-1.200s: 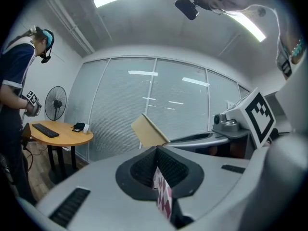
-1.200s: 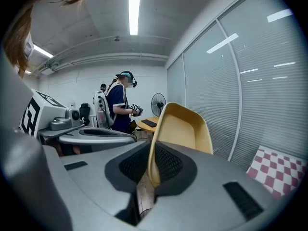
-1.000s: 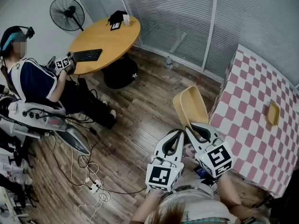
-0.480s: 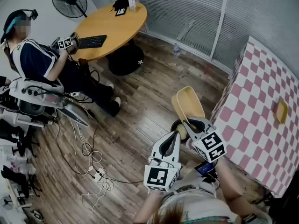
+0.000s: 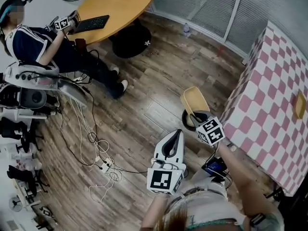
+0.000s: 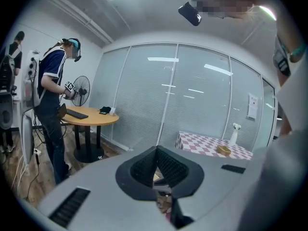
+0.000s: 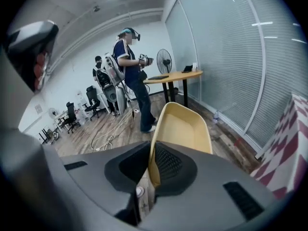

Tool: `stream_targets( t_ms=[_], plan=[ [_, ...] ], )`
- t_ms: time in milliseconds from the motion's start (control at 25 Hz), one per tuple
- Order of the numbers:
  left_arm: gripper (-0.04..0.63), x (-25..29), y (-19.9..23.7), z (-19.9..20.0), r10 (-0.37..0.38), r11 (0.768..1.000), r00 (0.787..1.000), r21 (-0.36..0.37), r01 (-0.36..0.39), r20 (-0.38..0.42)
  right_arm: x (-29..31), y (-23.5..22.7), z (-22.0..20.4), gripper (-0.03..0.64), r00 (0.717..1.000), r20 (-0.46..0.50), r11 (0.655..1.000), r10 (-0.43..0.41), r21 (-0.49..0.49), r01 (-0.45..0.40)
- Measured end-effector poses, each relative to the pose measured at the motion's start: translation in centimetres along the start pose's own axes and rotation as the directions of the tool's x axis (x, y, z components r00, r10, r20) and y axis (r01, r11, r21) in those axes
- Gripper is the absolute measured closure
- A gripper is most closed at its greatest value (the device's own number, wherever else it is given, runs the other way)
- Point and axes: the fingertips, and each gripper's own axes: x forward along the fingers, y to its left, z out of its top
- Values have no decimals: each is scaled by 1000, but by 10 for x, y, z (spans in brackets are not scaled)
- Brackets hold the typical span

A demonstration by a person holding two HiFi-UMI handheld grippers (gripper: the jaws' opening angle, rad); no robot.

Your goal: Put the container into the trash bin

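Observation:
In the head view the yellow container (image 5: 194,100) hangs tilted over the wooden floor, just above a black round trash bin (image 5: 186,121) that stands beside the checkered table. My right gripper (image 5: 198,116) is shut on the container's near rim. The right gripper view shows that rim (image 7: 185,129) pinched between the dark pads of the right gripper (image 7: 150,154). My left gripper (image 5: 174,137) floats to the left of the bin, its jaws shut with nothing in them. In the left gripper view, the left gripper (image 6: 157,150) has its pads meeting at the tip.
A pink-and-white checkered table (image 5: 274,95) fills the right, with a small yellow tray (image 5: 300,105) on it. A person with a headset (image 5: 33,42) is by a round wooden table (image 5: 115,4) at the far left. Cables (image 5: 96,148) lie on the floor.
My right gripper has sunk with the container, down close over the black bin. The left gripper has dropped a little and drifted left of it.

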Motion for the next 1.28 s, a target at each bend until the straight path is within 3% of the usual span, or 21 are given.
stream_targets(
  t_ms=[280, 640, 920, 1080, 1280],
  plan=[
    [589, 7, 18, -15, 4, 1000, 1000, -6, -4, -27, 72, -23, -94, 594, 974, -223, 996, -27, 75, 45],
    [589, -2, 37, -35, 23, 999, 998, -38, -25, -62, 112, -34, -190, 595, 885, -463, 989, -46, 104, 106],
    [589, -2, 55, -57, 58, 996, 992, -59, -65, -111, 134, -51, -211, 594, 876, -478, 990, -69, 74, 119],
    [589, -5, 61, -61, 69, 995, 989, -60, -77, -130, 139, -66, -213, 528, 875, -461, 986, -145, 2, 164],
    [589, -5, 59, -63, 63, 996, 989, -55, -71, -133, 132, -61, -212, 511, 868, -478, 987, -135, 15, 162]
  ],
)
